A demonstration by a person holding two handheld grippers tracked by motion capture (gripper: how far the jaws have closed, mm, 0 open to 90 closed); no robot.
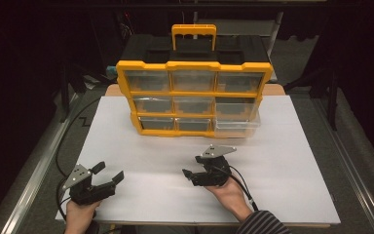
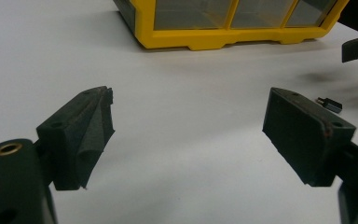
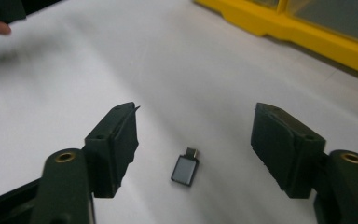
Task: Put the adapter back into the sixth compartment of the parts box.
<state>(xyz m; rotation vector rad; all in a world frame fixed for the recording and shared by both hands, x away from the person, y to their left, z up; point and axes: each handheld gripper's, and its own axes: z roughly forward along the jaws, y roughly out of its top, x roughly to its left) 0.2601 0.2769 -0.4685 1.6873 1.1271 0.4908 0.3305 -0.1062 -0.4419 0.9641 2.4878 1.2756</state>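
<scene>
A dim room surrounds a table topped with a white board (image 1: 282, 161), and at the far side of that board stands a yellow and black drawer organiser (image 1: 195, 92) with three rows of clear drawers and a yellow carry handle on top; its bottom-right drawer (image 1: 237, 126) is pulled out toward the person. The right gripper (image 3: 193, 133), held in the person's right hand (image 1: 231, 192), sits near the middle of the board with its jaws apart and nothing pressed between them. In the right gripper view a small grey adapter (image 3: 185, 168) with a short plug at one end lies flat on the white surface, between the two jaws and slightly nearer the left-hand one, touching neither pad. The plug end points away from the gripper body, toward the yellow base of the organiser beyond the jaw tips. The left gripper (image 2: 189, 119), held in the left hand (image 1: 80, 212) near the front left corner of the board, also has its jaws spread wide with only bare white board between them. In the left gripper view the same adapter shows as a small dark piece just beyond the tip of the right-hand jaw, outside the gap, with a dark jaw of the other gripper farther off at the edge, and the organiser's lower drawers ahead of both jaws.
</scene>
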